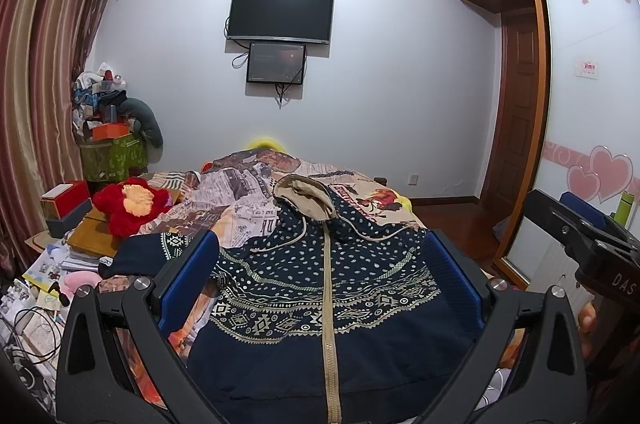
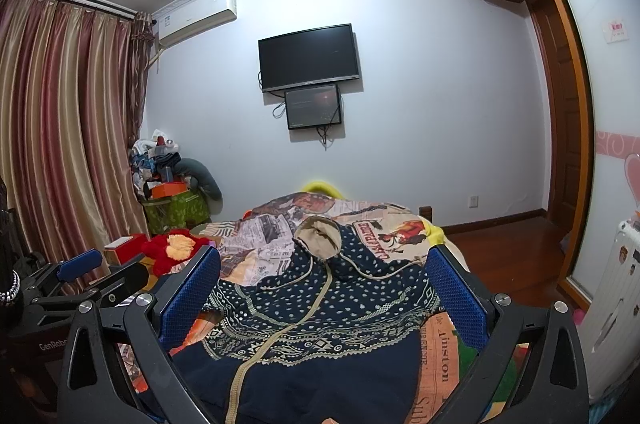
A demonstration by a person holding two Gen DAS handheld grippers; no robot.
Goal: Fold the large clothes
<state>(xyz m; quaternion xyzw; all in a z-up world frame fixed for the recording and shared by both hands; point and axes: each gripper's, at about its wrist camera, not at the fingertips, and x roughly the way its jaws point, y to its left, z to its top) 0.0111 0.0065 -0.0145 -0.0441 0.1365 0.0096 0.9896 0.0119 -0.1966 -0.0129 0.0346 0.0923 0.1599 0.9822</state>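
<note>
Hoodie (image 1: 320, 284) on bed (image 1: 248, 179), red plush (image 1: 130, 203) beside

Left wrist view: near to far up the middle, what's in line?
Hoodie hem → patterned band → tan hood → newspaper-print bedspread → small screen → TV.

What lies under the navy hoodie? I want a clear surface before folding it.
The hoodie lies front up on a bedspread printed with newspaper and poster images, which shows around its edges. Anything directly beneath its body is covered.
</note>
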